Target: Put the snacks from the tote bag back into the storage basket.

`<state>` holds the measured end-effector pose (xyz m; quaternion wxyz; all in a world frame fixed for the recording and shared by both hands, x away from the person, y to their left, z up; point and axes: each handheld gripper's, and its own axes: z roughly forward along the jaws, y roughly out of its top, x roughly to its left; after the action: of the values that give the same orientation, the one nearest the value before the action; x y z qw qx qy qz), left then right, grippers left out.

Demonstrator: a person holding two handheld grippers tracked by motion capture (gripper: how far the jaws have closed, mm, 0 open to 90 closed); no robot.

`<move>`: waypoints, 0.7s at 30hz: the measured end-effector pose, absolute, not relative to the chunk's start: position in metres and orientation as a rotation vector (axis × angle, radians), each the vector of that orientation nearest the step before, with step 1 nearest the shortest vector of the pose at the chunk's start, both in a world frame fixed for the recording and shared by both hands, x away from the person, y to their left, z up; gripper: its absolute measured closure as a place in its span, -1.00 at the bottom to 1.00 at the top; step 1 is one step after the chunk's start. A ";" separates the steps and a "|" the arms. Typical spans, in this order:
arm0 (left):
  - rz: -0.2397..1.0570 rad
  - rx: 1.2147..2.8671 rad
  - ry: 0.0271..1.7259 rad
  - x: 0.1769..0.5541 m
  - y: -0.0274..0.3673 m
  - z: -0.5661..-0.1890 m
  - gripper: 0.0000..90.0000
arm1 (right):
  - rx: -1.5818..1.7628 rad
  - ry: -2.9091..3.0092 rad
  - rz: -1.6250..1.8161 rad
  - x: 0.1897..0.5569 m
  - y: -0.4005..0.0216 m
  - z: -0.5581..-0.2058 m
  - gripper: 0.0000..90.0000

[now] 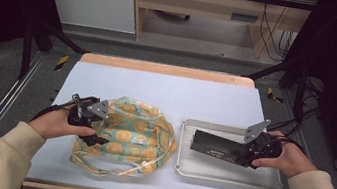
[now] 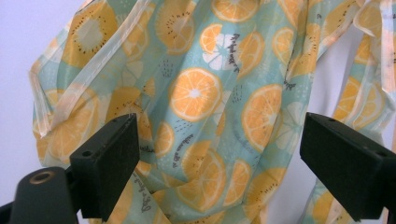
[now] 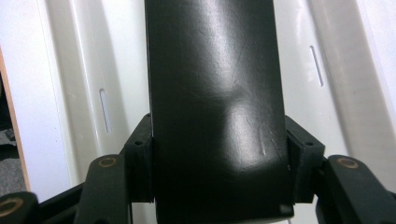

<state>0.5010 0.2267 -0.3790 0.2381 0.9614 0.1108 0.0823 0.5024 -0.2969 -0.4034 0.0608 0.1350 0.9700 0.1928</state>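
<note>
A teal cloth bag [image 1: 134, 132] printed with orange slices lies crumpled on the table's left half, its pale straps trailing toward the front edge. My left gripper [image 1: 100, 135] sits at the bag's left side; in the left gripper view its jaws stand wide apart, open, over the bag [image 2: 205, 102]. On the right, a flat black box [image 1: 216, 147] hovers over or rests in a white tray [image 1: 225, 176]. My right gripper [image 1: 247, 154] is shut on the box's right end; the right gripper view has the black box [image 3: 215, 107] clamped between both pads above the tray [image 3: 70, 84].
The table has a pale blue top [image 1: 172, 92] with a wooden far edge [image 1: 165, 69]. Black frame bars rise at both back corners. Bare tabletop lies behind the bag and tray.
</note>
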 end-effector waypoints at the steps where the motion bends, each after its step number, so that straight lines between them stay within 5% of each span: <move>1: 0.226 2.634 0.303 0.501 0.227 -0.379 -0.73 | 0.406 2.932 0.589 0.502 -0.297 -0.404 -0.07; 21: 0.220 2.634 0.291 0.499 0.227 -0.378 -0.73 | 0.345 2.970 0.584 0.500 -0.292 -0.416 -0.06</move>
<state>0.4985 0.2269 -0.3783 0.2387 0.9619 0.1063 0.0805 0.5002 -0.2923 -0.4155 0.0477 0.1132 0.9738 0.1915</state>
